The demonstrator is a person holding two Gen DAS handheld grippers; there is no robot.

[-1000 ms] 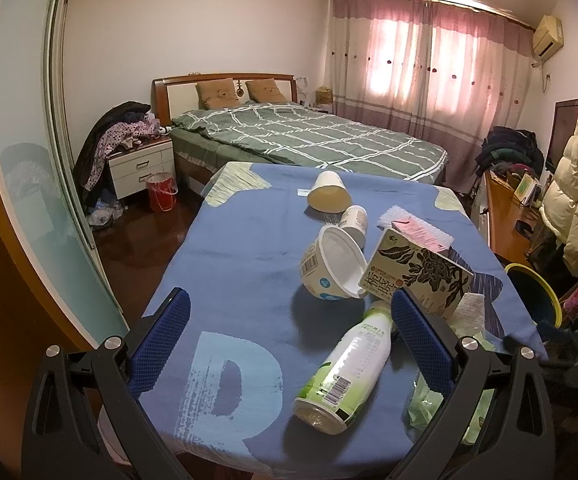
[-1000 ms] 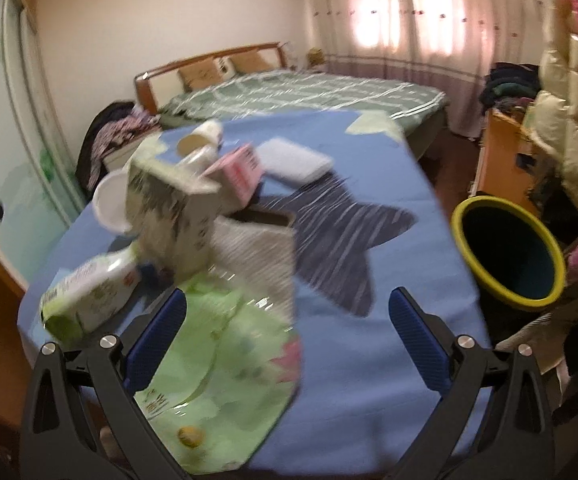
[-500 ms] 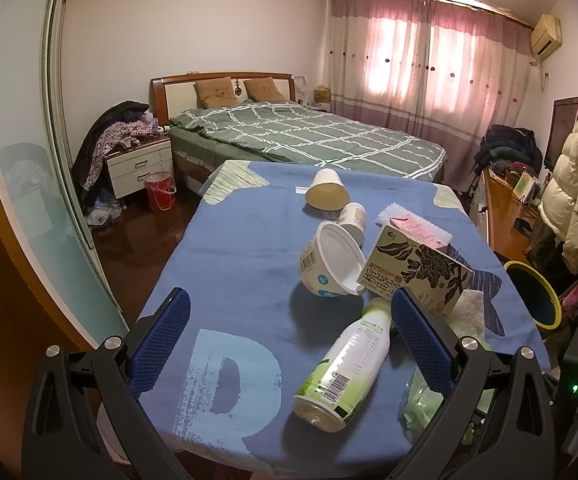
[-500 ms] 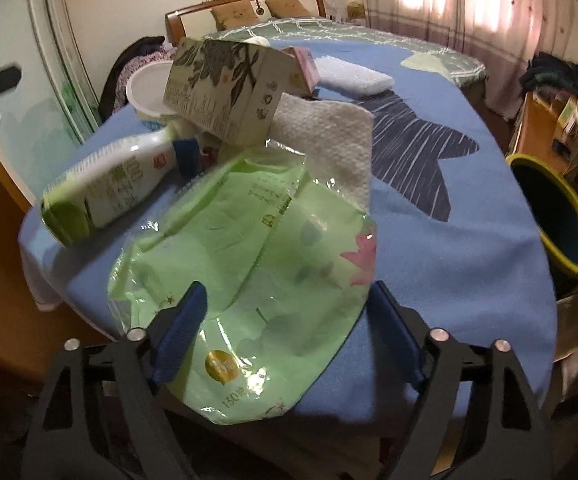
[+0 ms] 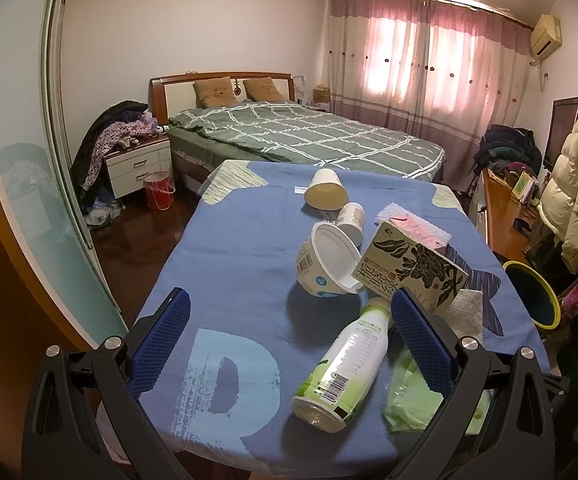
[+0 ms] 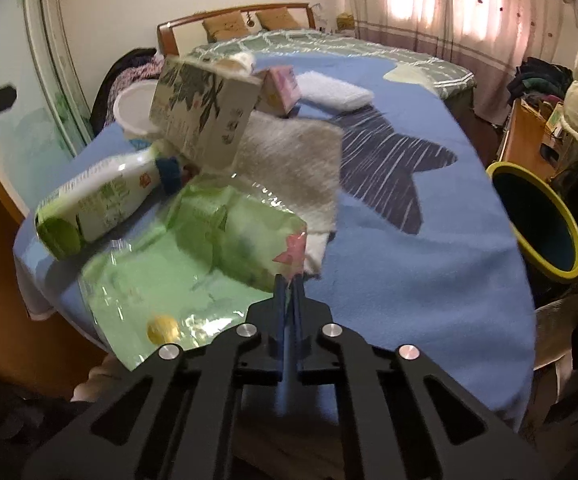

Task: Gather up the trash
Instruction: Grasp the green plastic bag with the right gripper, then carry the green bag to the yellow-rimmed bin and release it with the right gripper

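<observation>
Right gripper [image 6: 288, 280] jaws just closed, pinching edge of green plastic wrapper [image 6: 193, 256] at table's near edge; pickup looked secured, bin [image 6: 537, 224] beside table's right edge next. Left gripper [image 5: 289, 332] hung wide, empty. Left view alone showed paper cups [image 5: 327, 194] toward far edge.

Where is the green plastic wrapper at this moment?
In the right wrist view the green plastic wrapper lies at the table's near edge, left of centre, beside the green bottle, its corner pinched in the shut right gripper.
</observation>
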